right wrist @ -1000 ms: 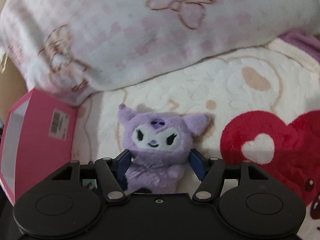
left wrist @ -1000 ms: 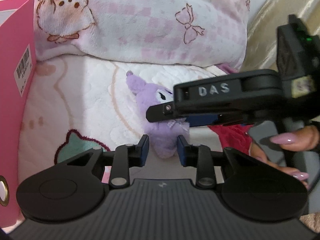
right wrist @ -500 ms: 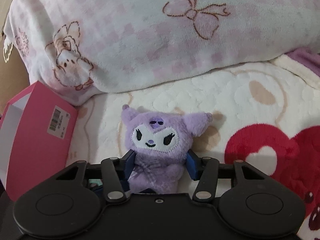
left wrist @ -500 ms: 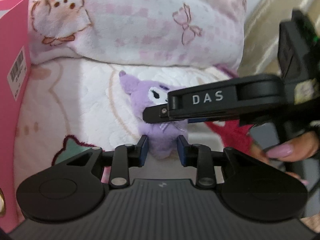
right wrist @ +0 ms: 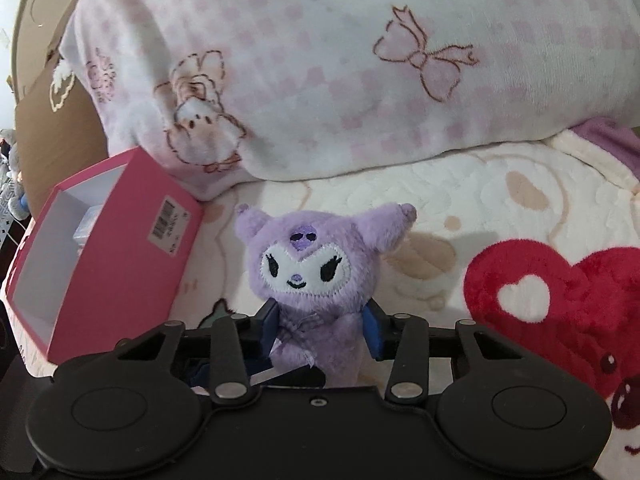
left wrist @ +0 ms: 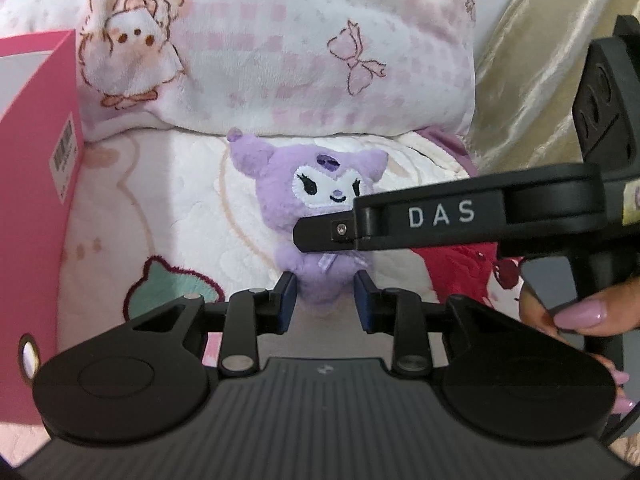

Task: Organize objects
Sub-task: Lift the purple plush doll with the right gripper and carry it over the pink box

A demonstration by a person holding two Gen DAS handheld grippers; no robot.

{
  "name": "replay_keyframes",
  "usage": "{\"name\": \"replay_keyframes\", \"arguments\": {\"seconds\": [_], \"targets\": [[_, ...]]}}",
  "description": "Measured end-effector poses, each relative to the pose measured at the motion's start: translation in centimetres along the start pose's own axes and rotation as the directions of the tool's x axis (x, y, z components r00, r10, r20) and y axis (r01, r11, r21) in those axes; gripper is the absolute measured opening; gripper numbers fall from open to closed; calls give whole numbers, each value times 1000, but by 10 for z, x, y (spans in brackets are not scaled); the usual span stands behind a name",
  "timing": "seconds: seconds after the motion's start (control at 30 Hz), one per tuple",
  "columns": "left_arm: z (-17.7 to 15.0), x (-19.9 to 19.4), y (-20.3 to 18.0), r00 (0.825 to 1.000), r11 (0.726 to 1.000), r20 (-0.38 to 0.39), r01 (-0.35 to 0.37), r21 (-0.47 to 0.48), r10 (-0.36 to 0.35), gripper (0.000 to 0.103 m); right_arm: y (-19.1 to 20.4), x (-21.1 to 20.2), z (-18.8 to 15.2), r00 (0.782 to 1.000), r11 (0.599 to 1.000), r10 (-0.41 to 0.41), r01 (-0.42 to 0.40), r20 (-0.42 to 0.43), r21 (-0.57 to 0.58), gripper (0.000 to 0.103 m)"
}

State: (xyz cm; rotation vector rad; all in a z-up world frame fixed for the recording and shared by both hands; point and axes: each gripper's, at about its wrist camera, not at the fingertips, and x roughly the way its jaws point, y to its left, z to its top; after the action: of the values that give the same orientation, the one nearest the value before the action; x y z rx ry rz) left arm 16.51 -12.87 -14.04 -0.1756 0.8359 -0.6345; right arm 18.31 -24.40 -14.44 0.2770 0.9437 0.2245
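Your right gripper (right wrist: pixel 320 330) is clamping the purple plush toy (right wrist: pixel 312 276) around its body, the blue pads pressing into the fur on both sides just below the white face; its jaws have just been closing in on the toy. The toy is sitting upright between those fingers, its ears pointing out sideways, and it is positioned in front of the pink checked pillow (right wrist: pixel 320 80), which is lying across the back of the scene. Whether the toy's base is touching the white blanket (right wrist: pixel 500 200) beneath it or hanging just clear of it is hard to tell, since the gripper body is hiding that part. To the left of the toy, the open pink box (right wrist: pixel 120 256) is resting on the blanket with its barcode sticker facing the toy and its white inside showing. To the right of the toy, a red heart is printed on the blanket. Your left gripper (left wrist: pixel 324 300) is hovering in front of the toy with its jaws narrowly apart and nothing between the pads; the toy is showing beyond the gap rather than inside it. In the left wrist view, the right gripper's black finger is crossing in front of the toy's chin, and your right hand (left wrist: pixel 576 316) is wrapping its handle at the right edge.
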Motion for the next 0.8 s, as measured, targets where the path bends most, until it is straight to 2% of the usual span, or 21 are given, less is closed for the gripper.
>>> {"name": "replay_keyframes", "arguments": {"seconds": [0.2, 0.37, 0.47, 0.6, 0.8], "targets": [[-1, -23, -6, 999, 999, 29, -18, 27, 17, 29, 10, -18, -6, 999, 1000, 28, -28, 29, -10, 46], [-1, -43, -17, 998, 988, 38, -58, 142, 53, 29, 30, -34, -14, 998, 998, 18, -13, 63, -66, 45], [-1, -56, -17, 998, 985, 41, -58, 161, 52, 29, 36, -42, -18, 996, 997, 38, -33, 75, -72, 45], [-5, -73, -20, 998, 983, 26, -56, 173, 52, 30, 39, -51, -25, 996, 997, 69, -66, 65, -41, 44], [-17, -91, -20, 997, 985, -31, -69, 160, 75, 32, 49, -59, -43, 995, 994, 103, -103, -9, -26, 43]]}}
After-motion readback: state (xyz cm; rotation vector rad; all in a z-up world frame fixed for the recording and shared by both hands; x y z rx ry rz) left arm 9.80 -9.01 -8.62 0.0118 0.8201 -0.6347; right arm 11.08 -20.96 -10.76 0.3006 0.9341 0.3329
